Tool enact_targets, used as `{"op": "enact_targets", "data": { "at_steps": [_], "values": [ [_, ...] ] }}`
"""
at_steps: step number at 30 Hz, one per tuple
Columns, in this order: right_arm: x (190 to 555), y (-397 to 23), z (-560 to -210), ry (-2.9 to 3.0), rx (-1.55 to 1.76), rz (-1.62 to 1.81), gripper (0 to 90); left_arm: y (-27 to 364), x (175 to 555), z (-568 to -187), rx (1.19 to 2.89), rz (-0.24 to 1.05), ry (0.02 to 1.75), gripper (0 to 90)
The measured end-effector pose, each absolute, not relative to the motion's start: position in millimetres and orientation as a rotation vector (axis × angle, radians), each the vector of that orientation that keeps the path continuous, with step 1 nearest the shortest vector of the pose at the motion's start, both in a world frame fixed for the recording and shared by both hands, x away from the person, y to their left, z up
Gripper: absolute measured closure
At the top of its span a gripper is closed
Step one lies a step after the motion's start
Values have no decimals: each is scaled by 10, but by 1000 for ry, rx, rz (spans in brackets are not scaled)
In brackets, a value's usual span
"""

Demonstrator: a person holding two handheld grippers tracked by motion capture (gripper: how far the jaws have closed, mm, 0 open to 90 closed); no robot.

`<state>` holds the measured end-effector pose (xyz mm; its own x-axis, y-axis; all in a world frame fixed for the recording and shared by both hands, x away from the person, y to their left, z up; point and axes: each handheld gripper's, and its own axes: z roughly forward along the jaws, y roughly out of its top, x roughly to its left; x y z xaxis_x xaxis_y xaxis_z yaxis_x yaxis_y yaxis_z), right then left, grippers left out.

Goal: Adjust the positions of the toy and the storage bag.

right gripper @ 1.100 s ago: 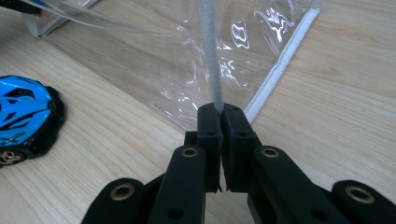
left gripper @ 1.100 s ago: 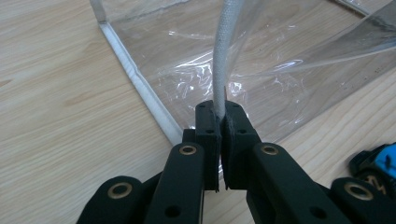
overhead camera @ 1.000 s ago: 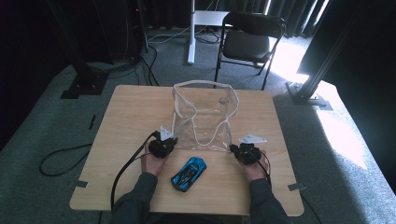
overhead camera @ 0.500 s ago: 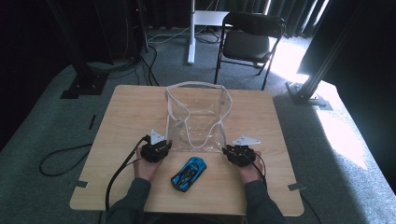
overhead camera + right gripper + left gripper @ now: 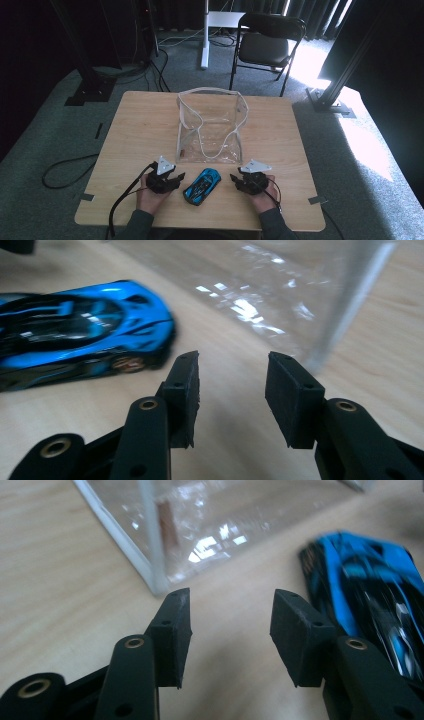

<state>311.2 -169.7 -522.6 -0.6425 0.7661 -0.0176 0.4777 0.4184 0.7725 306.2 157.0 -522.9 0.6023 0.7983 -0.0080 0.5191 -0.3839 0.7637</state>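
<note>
High view: wooden table (image 5: 130, 130) carried a clear plastic bag (image 5: 210, 127) at centre, white-trimmed, mouth toward twelve o'clock. Blue toy car (image 5: 201, 185) lay at six o'clock from the bag, just clear of its near edge, nose toward one o'clock. Left gripper (image 5: 176, 178) sat at nine o'clock of the car, right gripper (image 5: 234, 178) at three o'clock. Both released: jaws had just been opening, bare tabletop between them. Left gripper view: bag corner beyond the jaws, car beside the right-hand jaw.
</note>
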Motion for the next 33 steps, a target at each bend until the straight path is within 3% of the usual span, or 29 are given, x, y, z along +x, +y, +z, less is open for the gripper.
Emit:
{"op": "enact_targets", "data": {
  "at_steps": [10, 24, 33],
  "values": [
    [3040, -1498, -5332, 2405, 996, 1055, 539, 1539, 2853, -5330, 2123, 441, 956, 514],
    [3141, -1321, -5401, 2426, 993, 990, 552, 1459, 2804, -5404, 2138, 315, 904, 680],
    [3234, -1381, -5415, 2378, 1081, 1011, 489, 1231, 2812, -5377, 2102, 230, 860, 728]
  ]
}}
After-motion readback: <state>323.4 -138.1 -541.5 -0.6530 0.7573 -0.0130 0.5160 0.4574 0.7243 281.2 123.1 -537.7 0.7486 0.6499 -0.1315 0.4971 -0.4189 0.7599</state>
